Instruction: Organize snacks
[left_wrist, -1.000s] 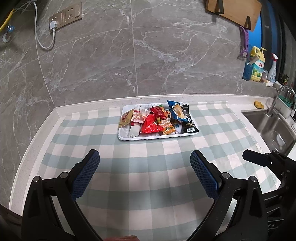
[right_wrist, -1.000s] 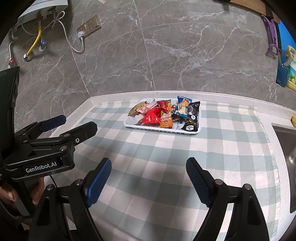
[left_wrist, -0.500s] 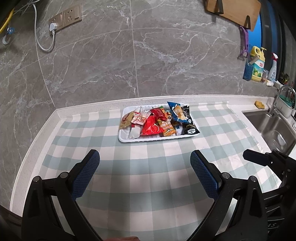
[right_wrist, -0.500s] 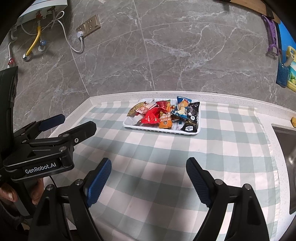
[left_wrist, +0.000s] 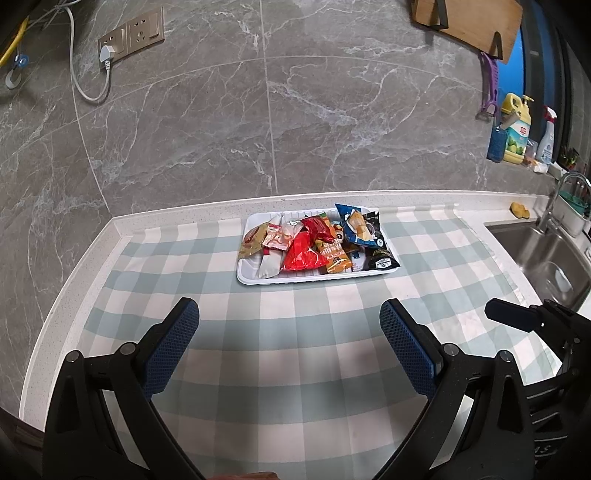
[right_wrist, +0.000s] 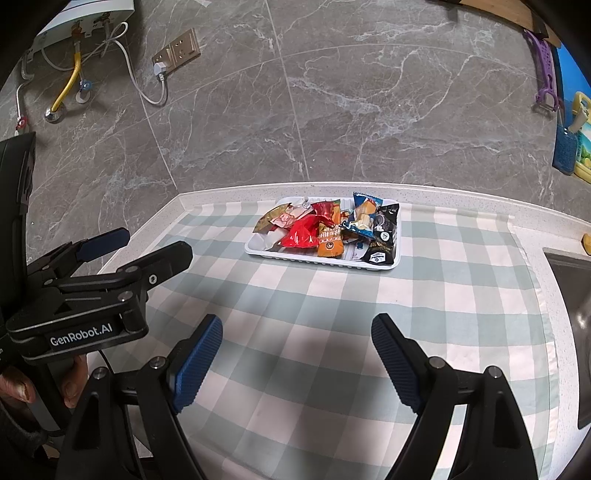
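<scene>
The white tray (left_wrist: 246, 275) of snack packets (left_wrist: 306, 251) lay dead ahead of the left gripper (left_wrist: 289, 345), long axis crosswise; the right gripper (right_wrist: 297, 349) seemed equally distant, slightly left of the tray. Both held their fingers apart, empty.

Bare checked cloth (left_wrist: 288, 332) lies open up to the snack tray (left_wrist: 258, 282).

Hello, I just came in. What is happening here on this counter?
A person holds two grippers above a checked cloth on a kitchen counter. The left gripper and the right gripper are both open and hold nothing. Ahead of them, near the wall, a white tray is piled with snack packets. Neither gripper touches the tray, and no packet lies on the cloth.
</scene>
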